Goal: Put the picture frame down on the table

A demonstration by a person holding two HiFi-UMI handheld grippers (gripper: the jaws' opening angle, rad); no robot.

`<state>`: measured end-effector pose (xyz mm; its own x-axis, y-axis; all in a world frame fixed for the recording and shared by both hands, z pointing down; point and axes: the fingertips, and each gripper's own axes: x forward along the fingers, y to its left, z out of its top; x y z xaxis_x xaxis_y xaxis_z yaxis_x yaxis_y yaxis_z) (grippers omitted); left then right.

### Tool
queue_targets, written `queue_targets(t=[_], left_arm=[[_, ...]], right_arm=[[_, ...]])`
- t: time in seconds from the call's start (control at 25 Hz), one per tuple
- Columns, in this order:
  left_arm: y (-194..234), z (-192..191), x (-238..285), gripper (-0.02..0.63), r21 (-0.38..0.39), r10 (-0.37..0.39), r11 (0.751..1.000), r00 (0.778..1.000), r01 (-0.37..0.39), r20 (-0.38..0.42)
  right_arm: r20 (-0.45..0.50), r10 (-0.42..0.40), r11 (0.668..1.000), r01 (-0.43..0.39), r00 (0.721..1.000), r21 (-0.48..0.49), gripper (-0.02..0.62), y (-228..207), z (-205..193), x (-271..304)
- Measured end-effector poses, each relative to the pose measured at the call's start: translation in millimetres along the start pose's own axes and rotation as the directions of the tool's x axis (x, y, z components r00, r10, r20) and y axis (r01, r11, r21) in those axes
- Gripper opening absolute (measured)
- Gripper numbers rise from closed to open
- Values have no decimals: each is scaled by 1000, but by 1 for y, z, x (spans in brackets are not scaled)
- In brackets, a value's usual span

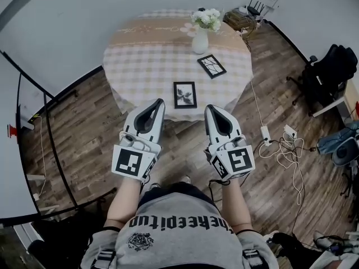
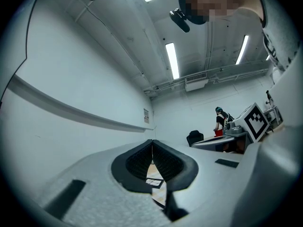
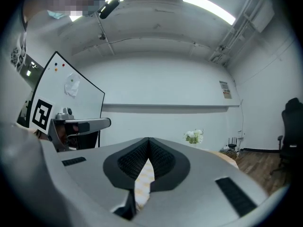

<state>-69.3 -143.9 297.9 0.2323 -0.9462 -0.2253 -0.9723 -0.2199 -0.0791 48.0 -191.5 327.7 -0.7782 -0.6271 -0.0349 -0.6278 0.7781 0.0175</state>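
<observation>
Two black picture frames lie flat on the round table's checked cloth [image 1: 146, 66]: one [image 1: 185, 94] near the front edge, another [image 1: 211, 66] further back to the right. My left gripper [image 1: 159, 102] and right gripper [image 1: 210, 108] hover side by side just short of the table's front edge, both shut and holding nothing. In the left gripper view the jaws [image 2: 152, 142] meet at their tips, and a frame [image 2: 154, 181] shows through the gap below. The right gripper's jaws [image 3: 148, 139] also meet, with only the cloth showing between them.
A white vase of flowers [image 1: 202, 27] stands at the table's back. A black chair [image 1: 328, 72], cables and a power strip [image 1: 266, 133] lie on the wood floor at right. A black metal rail [image 1: 50, 139] runs along the left.
</observation>
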Motion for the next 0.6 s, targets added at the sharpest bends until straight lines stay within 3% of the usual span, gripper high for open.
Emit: queue_targets(t=[0.6], left_arm=[[37,12,-82,17,-35,-46,998,999,46,-8]], right_arm=[[9,-116,992,117,993,-49,6,80,9,-26]])
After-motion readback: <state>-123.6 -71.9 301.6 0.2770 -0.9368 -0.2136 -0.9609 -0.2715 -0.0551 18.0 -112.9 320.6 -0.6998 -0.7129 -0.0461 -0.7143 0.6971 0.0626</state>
